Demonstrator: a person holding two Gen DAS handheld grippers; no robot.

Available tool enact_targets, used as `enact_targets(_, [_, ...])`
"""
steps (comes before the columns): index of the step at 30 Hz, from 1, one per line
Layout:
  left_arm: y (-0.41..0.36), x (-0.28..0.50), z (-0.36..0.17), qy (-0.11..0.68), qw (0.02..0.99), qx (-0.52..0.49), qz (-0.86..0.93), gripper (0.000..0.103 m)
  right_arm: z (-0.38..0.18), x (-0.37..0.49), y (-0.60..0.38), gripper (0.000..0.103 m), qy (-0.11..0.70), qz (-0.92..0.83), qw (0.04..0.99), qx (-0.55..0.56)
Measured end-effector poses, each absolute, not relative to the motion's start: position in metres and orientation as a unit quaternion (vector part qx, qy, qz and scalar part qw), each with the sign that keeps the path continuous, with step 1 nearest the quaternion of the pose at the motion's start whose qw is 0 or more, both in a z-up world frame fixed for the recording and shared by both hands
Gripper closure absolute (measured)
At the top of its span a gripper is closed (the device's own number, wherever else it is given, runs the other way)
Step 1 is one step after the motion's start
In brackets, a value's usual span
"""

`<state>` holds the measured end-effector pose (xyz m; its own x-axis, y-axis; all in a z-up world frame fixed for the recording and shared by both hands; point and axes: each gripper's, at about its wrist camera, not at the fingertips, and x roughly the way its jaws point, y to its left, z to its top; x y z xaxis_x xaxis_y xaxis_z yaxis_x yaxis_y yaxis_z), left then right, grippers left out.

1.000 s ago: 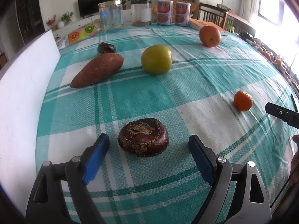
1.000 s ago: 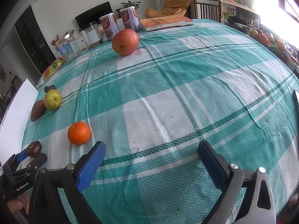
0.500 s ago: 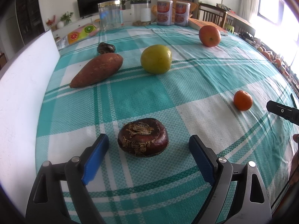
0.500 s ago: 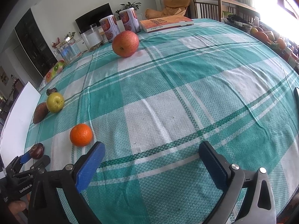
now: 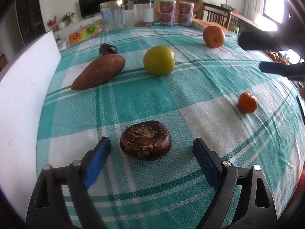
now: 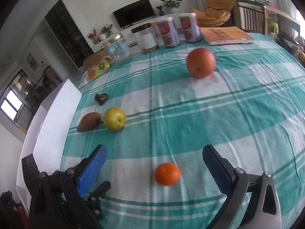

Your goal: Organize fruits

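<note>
My left gripper is open, its blue pads either side of a dark brown water chestnut lying on the checked tablecloth, not touching it. My right gripper is open and empty, hovering over a small mandarin that sits between its fingers; the mandarin also shows in the left wrist view. Farther off lie a yellow-green apple, a sweet potato, a second small chestnut and a red-orange apple. The right gripper's dark fingers show at the right of the left wrist view.
A white board stands along the table's left edge. At the far edge stand a glass jar, a dark-lidded jar, two printed cans, an orange book and a fruit-print pouch.
My right gripper has swung left and forward, so the mandarin now lies between its fingers. My left gripper has stayed in place around the chestnut.
</note>
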<state>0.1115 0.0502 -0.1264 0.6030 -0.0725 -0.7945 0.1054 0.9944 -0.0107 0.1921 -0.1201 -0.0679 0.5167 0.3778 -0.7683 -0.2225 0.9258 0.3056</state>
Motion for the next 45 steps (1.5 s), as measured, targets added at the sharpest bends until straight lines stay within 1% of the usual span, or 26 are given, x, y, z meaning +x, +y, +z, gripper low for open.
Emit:
enact_targets(1, [0.050, 0.111, -0.126, 0.443, 0.895, 0.019, -0.050, 0.014, -0.069, 0.203, -0.105, 0.004, 0.470, 0.185, 0.860, 0.067])
enact_targets(5, [0.050, 0.111, -0.126, 0.443, 0.895, 0.019, -0.050, 0.014, -0.087, 0.237, -0.047, 0.019, 0.509, 0.225, 0.831, 0.008])
enact_targets(9, [0.050, 0.111, -0.126, 0.443, 0.895, 0.019, -0.050, 0.014, -0.106, 0.254, -0.020, 0.022, 0.528, 0.230, 0.818, -0.007])
enact_targets(10, [0.050, 0.111, -0.126, 0.443, 0.895, 0.019, -0.050, 0.014, -0.111, 0.258, -0.016, 0.025, 0.533, 0.227, 0.815, -0.008])
enact_targets(12, [0.050, 0.111, -0.126, 0.443, 0.895, 0.019, -0.050, 0.014, -0.120, 0.264, -0.012, 0.033, 0.546, 0.227, 0.806, -0.005])
enact_targets(13, [0.050, 0.111, -0.126, 0.443, 0.895, 0.019, -0.050, 0.014, -0.123, 0.265, -0.012, 0.051, 0.551, 0.226, 0.803, -0.005])
enact_targets(14, [0.050, 0.111, -0.126, 0.443, 0.895, 0.019, -0.050, 0.014, -0.123, 0.265, -0.012, 0.053, 0.547, 0.227, 0.805, -0.006])
enact_targets(17, [0.050, 0.111, -0.126, 0.443, 0.895, 0.019, -0.050, 0.014, -0.120, 0.260, -0.022, 0.053, 0.543, 0.227, 0.808, 0.014])
enact_targets(20, [0.050, 0.111, -0.126, 0.443, 0.895, 0.019, -0.049, 0.014, -0.105, 0.250, -0.049, 0.053, 0.526, 0.223, 0.819, 0.056])
enact_targets(24, [0.050, 0.111, -0.126, 0.443, 0.895, 0.019, -0.049, 0.014, -0.081, 0.230, -0.106, 0.053, 0.498, 0.207, 0.836, 0.096])
enact_targets(28, [0.050, 0.111, -0.126, 0.443, 0.895, 0.019, -0.049, 0.014, -0.073, 0.204, -0.176, 0.053, 0.473, 0.153, 0.858, 0.129])
enact_targets(31, [0.050, 0.112, -0.126, 0.443, 0.895, 0.019, -0.049, 0.013, -0.081, 0.181, -0.218, 0.053, 0.463, 0.108, 0.868, 0.140])
enact_targets(37, [0.050, 0.112, -0.126, 0.443, 0.895, 0.019, -0.049, 0.013, -0.120, 0.144, -0.263, 0.053, 0.463, 0.048, 0.870, 0.163])
enact_targets(39, [0.050, 0.112, -0.126, 0.443, 0.895, 0.019, -0.049, 0.013, -0.122, 0.133, -0.271, 0.053, 0.439, 0.049, 0.878, 0.186])
enact_targets(42, [0.049, 0.112, -0.126, 0.443, 0.895, 0.019, -0.049, 0.013, -0.120, 0.130, -0.275, 0.052, 0.434, 0.053, 0.877, 0.200])
enact_targets(44, [0.050, 0.112, -0.126, 0.443, 0.895, 0.018, -0.050, 0.013, -0.122, 0.127, -0.275, 0.046, 0.434, 0.048, 0.876, 0.203])
enact_targets(45, [0.050, 0.112, -0.126, 0.443, 0.895, 0.017, -0.050, 0.013, -0.122, 0.126, -0.277, 0.046, 0.432, 0.048, 0.876, 0.209])
